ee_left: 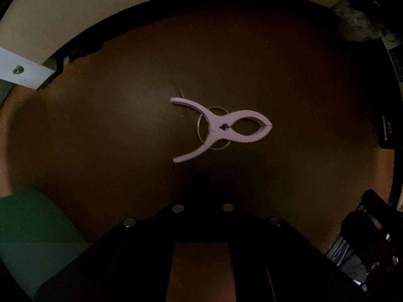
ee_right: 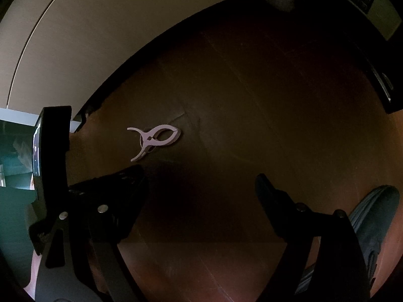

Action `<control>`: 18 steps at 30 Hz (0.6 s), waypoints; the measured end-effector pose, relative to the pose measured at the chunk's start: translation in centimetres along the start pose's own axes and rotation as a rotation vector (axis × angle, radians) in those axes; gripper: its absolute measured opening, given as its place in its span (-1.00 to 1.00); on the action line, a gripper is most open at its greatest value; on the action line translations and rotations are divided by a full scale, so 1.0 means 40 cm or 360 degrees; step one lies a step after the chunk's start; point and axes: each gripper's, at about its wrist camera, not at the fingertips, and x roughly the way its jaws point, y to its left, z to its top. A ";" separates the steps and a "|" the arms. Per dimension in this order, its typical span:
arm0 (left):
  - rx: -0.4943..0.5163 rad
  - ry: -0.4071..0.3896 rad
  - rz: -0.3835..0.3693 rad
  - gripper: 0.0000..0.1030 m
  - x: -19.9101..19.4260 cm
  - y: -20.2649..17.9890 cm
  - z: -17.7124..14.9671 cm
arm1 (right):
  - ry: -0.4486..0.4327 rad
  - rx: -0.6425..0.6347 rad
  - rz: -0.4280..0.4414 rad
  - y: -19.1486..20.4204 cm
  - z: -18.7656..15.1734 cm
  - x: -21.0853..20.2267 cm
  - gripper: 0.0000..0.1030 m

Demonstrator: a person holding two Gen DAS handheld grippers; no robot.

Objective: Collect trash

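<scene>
Pale lilac plastic makes up the clothes peg (ee_left: 221, 128), which lies flat on the dark brown table (ee_left: 302, 88), its pinching tips closed and its two curved handles splayed the other way. A thin wire ring (ee_left: 201, 130) circles its pivot and shows from under the body. As the one loose bit of clutter in view, the peg is probably what the task wants collected.

It looks light and stiff, smooth enough to slip, and so flat that it offers little height to pinch. The thick waist at the pivot seems the best place to take hold; the thin handles could flex or swing the peg round, and the ring may shift separately.

Just below the peg in the left wrist view, the left tongs (ee_left: 202, 176) are pressed together with nothing between them, the peg lying untouched ahead of their tips. The right tongs (ee_right: 201, 178) stand wide apart and empty, the peg near the tip of their left finger (ee_right: 131, 178).

Well beyond the peg, at the table's far edge, sit a crumpled clear wrapper (ee_left: 357, 17) and a cream wall (ee_left: 100, 5). A green sleeve (ee_left: 27, 226) shows low in the left view, away from the peg.
</scene>
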 end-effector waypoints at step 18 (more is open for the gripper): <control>0.0083 -0.0033 0.0004 -0.11 0.007 0.037 0.028 | 0.0017 0.0043 0.0019 -0.029 -0.004 0.008 0.66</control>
